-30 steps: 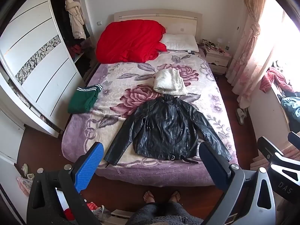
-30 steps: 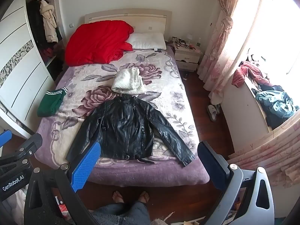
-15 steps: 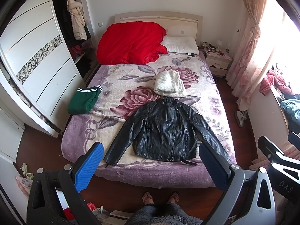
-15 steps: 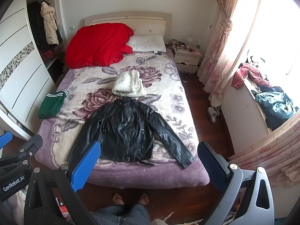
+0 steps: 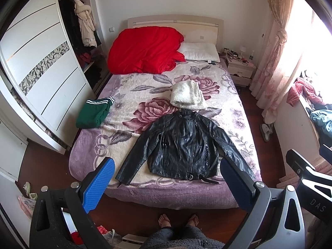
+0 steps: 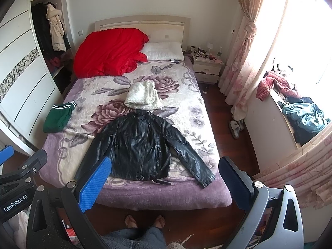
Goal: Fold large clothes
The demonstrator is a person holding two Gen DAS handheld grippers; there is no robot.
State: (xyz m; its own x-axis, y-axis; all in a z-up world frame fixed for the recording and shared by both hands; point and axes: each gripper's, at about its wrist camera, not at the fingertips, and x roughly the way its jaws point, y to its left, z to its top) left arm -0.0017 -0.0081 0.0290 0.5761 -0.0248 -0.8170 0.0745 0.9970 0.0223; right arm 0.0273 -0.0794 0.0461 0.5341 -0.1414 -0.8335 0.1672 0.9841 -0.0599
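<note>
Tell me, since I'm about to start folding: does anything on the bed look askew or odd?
Nothing much stands out. The black jacket lies flat, front up, sleeves spread; a strap trails from its hem. The white knit touches its collar, and the green garment sits at the bed's edge.

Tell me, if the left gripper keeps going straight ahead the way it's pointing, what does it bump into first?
Probably the black leather jacket lying flat on the bed. The open left gripper aims at its lower part, and nothing shows between them, though depth is hard to judge.
</note>
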